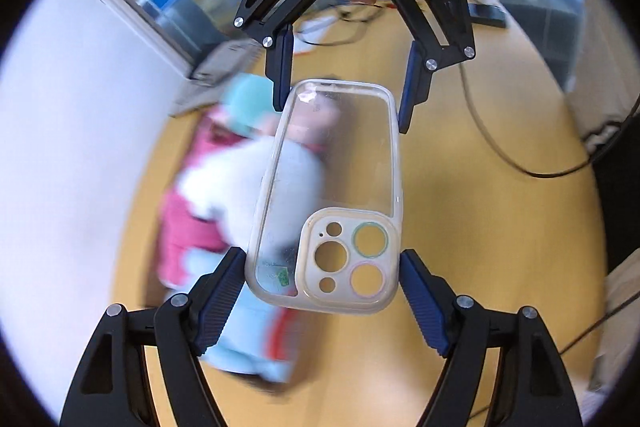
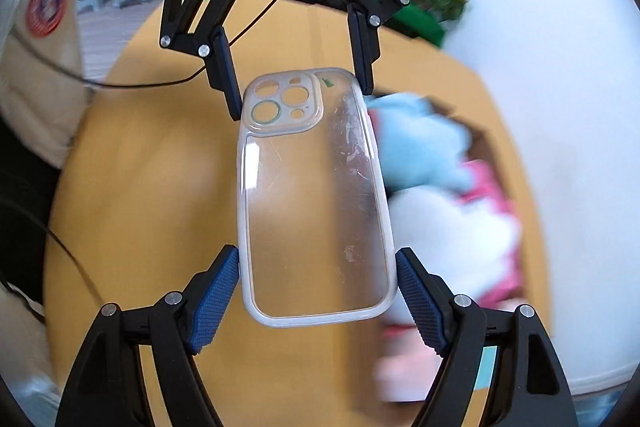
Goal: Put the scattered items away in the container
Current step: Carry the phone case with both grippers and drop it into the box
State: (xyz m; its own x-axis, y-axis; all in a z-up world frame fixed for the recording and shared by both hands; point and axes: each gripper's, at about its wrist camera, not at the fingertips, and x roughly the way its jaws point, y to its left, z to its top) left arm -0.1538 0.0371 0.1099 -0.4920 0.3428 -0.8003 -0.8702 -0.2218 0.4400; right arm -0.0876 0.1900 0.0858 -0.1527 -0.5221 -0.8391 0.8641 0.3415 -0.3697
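Left wrist view: at the left, past the edge of the yellow table [image 1: 480, 207], only a blurred white surface is seen. Next to it on the tabletop a heap of pink, white and pale blue soft items [image 1: 224, 195] is made out, too smeared to be told apart. The clear phone case [image 1: 332, 167] is held in the air above the table, partly in front of that heap. Its camera-cutout end is clamped between the blue pads of the left gripper [image 1: 322, 259], and its plain end is pinched by the right gripper [image 1: 342, 115] opposite. Both claws are thus closed on the case, one at each short end. A grip from two ends is judged to be used because the case is thin and flexible and could twist in a single grip. To the right, bare tabletop is crossed by a black cable [image 1: 500, 147].

In the right wrist view the left half of the table is seen to be open, apart from the cable. At the right the soft items are found inside a cardboard box [image 2: 480, 139], taken to be the container. The case is judged to be not yet over the box opening. Room above the box is free, though it is already well filled, so the case would probably have to be laid on top. The box wall nearest the case should be cleared.
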